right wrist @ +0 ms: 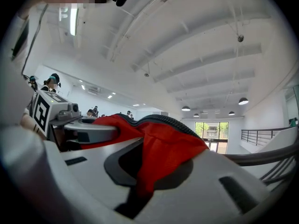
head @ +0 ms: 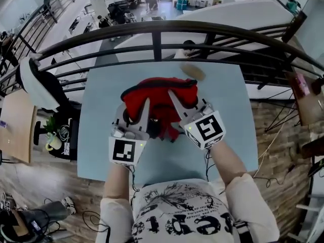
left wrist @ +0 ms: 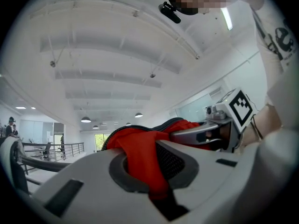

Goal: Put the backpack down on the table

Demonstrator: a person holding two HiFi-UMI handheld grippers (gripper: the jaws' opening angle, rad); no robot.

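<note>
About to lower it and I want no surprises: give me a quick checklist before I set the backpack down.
1. Left hand-held gripper shut on red backpack fabric: ok.
2. Right hand-held gripper shut on it too: ok.
3. Backpack over the light-blue table: ok.
4. Tan round object at far edge clear of backpack: cannot tell.
5. Backpack bottom touching the table: cannot tell.

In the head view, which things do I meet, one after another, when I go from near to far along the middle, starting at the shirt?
First the printed T-shirt → light blue table → red backpack → tan flat object → black railing.
</note>
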